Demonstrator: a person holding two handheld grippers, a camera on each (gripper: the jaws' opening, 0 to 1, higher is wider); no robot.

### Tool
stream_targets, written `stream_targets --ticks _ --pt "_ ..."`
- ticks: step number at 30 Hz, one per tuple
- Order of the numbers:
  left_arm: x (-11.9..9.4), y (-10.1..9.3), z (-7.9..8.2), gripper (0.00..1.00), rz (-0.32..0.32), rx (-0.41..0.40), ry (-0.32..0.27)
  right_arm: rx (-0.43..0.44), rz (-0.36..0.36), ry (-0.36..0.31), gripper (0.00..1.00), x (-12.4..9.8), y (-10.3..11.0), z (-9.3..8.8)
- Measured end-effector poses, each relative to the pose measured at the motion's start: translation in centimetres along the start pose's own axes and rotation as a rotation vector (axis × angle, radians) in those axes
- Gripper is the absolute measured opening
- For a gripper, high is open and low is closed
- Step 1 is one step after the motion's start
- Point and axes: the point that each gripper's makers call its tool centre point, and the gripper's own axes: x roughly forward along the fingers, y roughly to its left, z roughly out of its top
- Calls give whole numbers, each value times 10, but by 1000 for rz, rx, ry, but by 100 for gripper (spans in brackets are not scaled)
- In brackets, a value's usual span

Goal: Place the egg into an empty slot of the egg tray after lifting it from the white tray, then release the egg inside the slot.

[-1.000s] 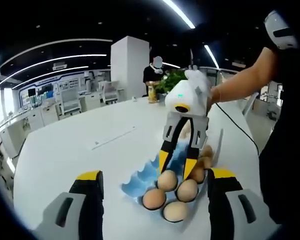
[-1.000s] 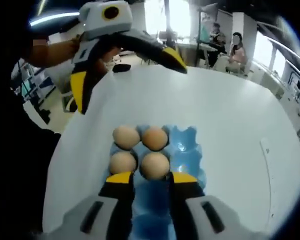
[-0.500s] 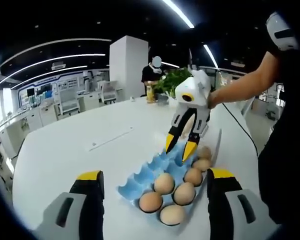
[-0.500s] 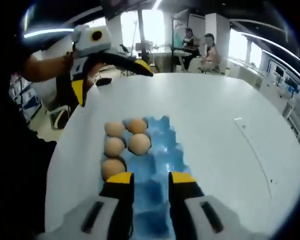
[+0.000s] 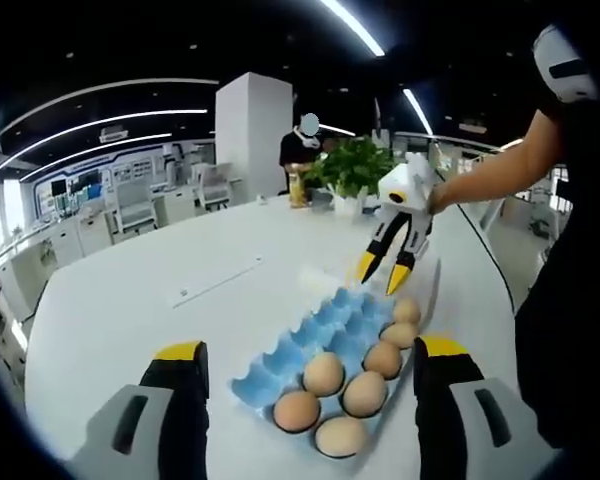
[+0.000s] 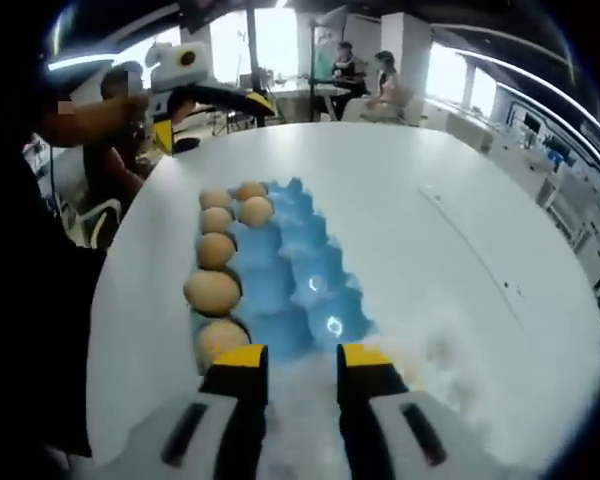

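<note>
Six eggs (image 6: 212,292) sit along the left column of the blue egg tray (image 6: 300,280), mid-frame in the right gripper view; the right gripper (image 6: 303,356), jaws apart and empty, hovers at bottom. Upper left, the left gripper (image 6: 208,108) is spread, empty. Re-entering carelessly could knock seated eggs.

Blue egg tray (image 5: 310,345) flat on the white tabletop (image 5: 130,310); brown eggs (image 5: 325,373) seated upright along one side, the other slots bare.
</note>
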Motion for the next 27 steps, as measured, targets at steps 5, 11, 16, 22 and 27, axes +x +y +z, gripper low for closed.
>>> stream_targets --ticks 5,11,16,22,27 --pt "1 -1 1 86 -3 0 -2 23 -30 25 27 -13 -6 -18" --pt "1 -1 2 85 -4 1 -2 40 -63 57 27 -27 -13 -37" --pt "2 -1 4 85 -5 -2 -9 44 -90 102 27 -40 -20 -54" --pt "3 -2 5 85 -9 -3 -14 67 -138 122 27 -58 -32 -71" --pt "3 -1 6 85 -11 -8 -19 68 -156 178 27 -70 -37 -88"
